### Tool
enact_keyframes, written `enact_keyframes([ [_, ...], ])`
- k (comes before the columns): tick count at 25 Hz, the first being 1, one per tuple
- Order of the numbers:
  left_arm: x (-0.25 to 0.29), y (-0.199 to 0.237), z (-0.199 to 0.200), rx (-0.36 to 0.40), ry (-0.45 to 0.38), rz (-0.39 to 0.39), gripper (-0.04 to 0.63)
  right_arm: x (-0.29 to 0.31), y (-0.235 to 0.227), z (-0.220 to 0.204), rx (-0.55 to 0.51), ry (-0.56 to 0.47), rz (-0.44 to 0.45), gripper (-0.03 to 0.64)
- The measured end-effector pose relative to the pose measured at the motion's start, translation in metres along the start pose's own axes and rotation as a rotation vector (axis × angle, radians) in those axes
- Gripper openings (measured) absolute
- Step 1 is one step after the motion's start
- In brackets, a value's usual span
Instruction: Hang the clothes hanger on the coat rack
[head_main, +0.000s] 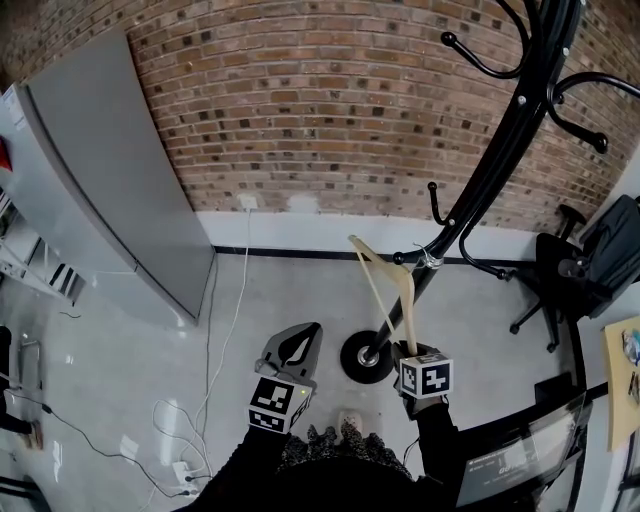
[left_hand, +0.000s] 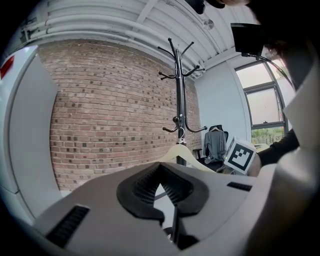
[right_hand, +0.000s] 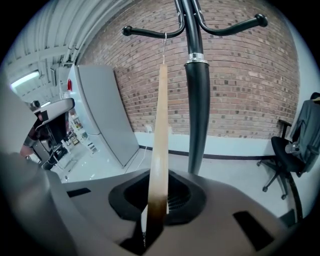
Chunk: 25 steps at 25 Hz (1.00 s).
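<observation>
The black coat rack (head_main: 500, 150) rises from its round base (head_main: 366, 358) before the brick wall. A pale wooden hanger (head_main: 384, 290) slants up toward the pole, and its wire hook (head_main: 431, 257) sits at a lower arm of the rack. In the right gripper view the wire hook (right_hand: 164, 42) lies over a curved arm (right_hand: 145, 32) beside the pole (right_hand: 196, 100). My right gripper (head_main: 408, 346) is shut on the lower end of the hanger (right_hand: 160, 130). My left gripper (head_main: 310, 332) is held to the left, shut and holding nothing, and faces the rack (left_hand: 179, 90).
A tall grey cabinet (head_main: 110, 170) stands at the left. White cables (head_main: 215, 330) run across the floor to a power strip (head_main: 185, 470). An office chair (head_main: 560, 275) with a dark garment and a desk (head_main: 620, 380) stand at the right.
</observation>
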<state>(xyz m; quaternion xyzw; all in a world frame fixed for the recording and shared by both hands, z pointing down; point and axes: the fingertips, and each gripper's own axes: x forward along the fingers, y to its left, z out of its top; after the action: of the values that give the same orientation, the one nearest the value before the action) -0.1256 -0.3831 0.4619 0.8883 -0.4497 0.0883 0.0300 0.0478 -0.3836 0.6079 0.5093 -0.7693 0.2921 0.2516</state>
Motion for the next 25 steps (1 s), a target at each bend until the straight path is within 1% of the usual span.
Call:
enact_keyframes([
  [5,-0.004,0.002,0.002,0.001,-0.004,0.007,0.008,-0.003,0.004,0.011,-0.027,-0.034,0.019,0.043],
  [11,-0.011,0.004,0.002,-0.001,-0.011,0.019,0.008,-0.003,0.001,0.01,-0.051,-0.039,0.003,0.049],
  [15,-0.015,0.004,0.006,0.0,-0.021,0.025,0.008,-0.007,0.0,0.017,-0.071,-0.071,-0.021,0.049],
  [19,-0.019,0.003,0.007,0.003,-0.03,0.023,0.008,-0.013,-0.004,0.022,-0.091,-0.103,-0.074,0.054],
  [22,-0.023,0.0,0.01,0.007,-0.037,0.019,0.008,-0.021,-0.011,0.026,-0.122,-0.131,-0.138,0.088],
  [25,-0.028,-0.003,0.012,0.013,-0.045,0.013,0.008,-0.032,-0.017,0.028,-0.12,-0.159,-0.176,0.124],
])
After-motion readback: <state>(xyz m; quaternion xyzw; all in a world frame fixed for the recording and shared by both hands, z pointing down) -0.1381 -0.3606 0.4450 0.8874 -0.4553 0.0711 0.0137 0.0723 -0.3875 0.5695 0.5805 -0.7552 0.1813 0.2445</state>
